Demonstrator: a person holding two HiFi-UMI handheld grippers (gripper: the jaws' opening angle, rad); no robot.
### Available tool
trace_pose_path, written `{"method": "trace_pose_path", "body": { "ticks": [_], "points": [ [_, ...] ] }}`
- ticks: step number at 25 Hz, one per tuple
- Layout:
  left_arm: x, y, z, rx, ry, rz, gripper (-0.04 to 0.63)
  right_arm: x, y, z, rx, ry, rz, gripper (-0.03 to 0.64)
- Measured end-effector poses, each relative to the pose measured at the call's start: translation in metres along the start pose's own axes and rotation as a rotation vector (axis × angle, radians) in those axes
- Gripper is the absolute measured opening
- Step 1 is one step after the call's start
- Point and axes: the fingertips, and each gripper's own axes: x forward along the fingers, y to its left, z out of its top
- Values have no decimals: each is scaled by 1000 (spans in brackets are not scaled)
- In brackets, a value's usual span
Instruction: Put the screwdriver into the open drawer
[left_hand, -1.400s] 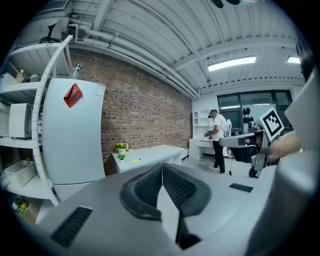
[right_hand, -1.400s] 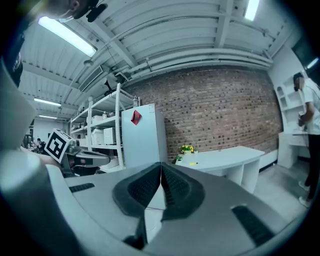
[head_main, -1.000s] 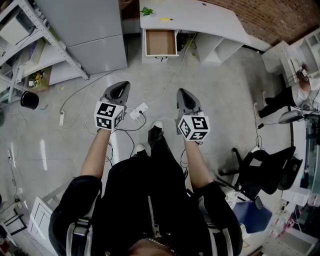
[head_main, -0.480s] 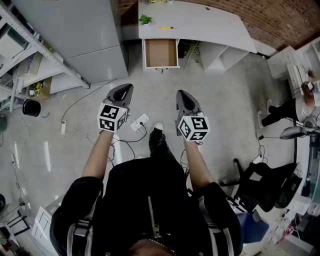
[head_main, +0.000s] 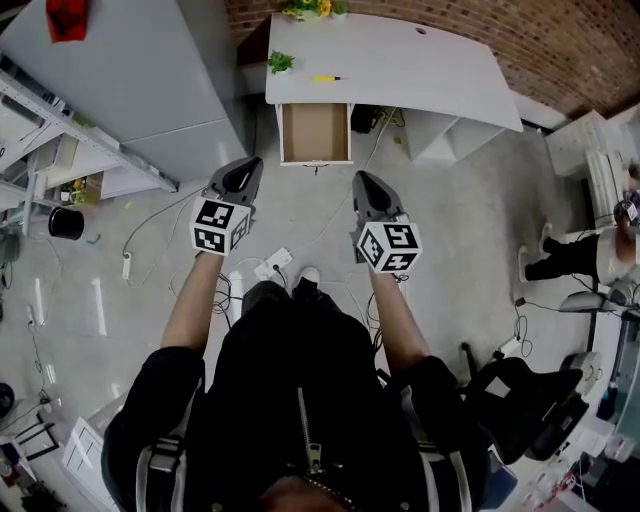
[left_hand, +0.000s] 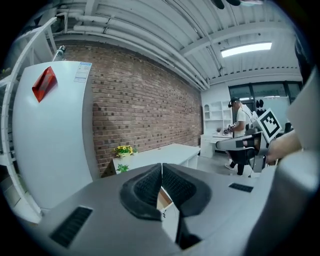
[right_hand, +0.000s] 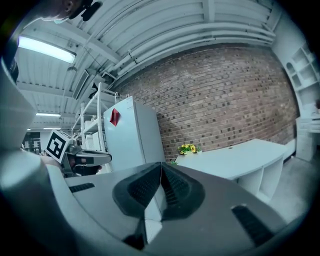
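The grey floor (head_main: 450, 230) filled most of my head view, with a brick wall (head_main: 560, 40) running along the top edge. Against that wall, at the upper left, stood a tall grey cabinet (head_main: 130, 90), and to its right the white table (head_main: 400, 70). A black office chair (head_main: 530, 400) sat on the floor at the lower right, well apart from the table. Under the left end of the table the drawer (head_main: 315, 132) was pulled out toward me, showing a bare brown bottom. I held both tools out level over the floor, short of the drawer and pointing toward it. The left tongs (head_main: 247, 165) were pressed together with nothing between the pads, as the left gripper view (left_hand: 161, 172) showed. The right tongs (head_main: 362, 180) were pressed together too, and empty in the right gripper view (right_hand: 161, 172). A white power strip (head_main: 273, 265) lay on the floor between my arms. A small green plant (head_main: 281, 62) stood on the table's left corner. The screwdriver (head_main: 325, 78), yellow, lay flat on the table just behind the drawer, near the plant and well apart from both tongs.
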Motion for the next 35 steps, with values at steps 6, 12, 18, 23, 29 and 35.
{"method": "trace_pose_path", "body": {
  "ticks": [6,12,18,23,29,35],
  "points": [
    [35,2,17,27,-3,-9,26,8,-29,11,2,-12,-5,11],
    [71,2,24,62,5,-40,26,15,-50,9,41,-8,-26,11],
    [113,14,31,60,-17,-66,26,34,-67,5,35,15,-38,11],
    [160,29,27,55,-3,-86,27,67,-84,5,20,45,-42,11],
    [217,53,23,60,24,-120,29,110,-110,6,35,73,-57,11],
    [263,71,12,88,90,-188,186,138,-133,-4,66,103,-82,11]
  ]
}}
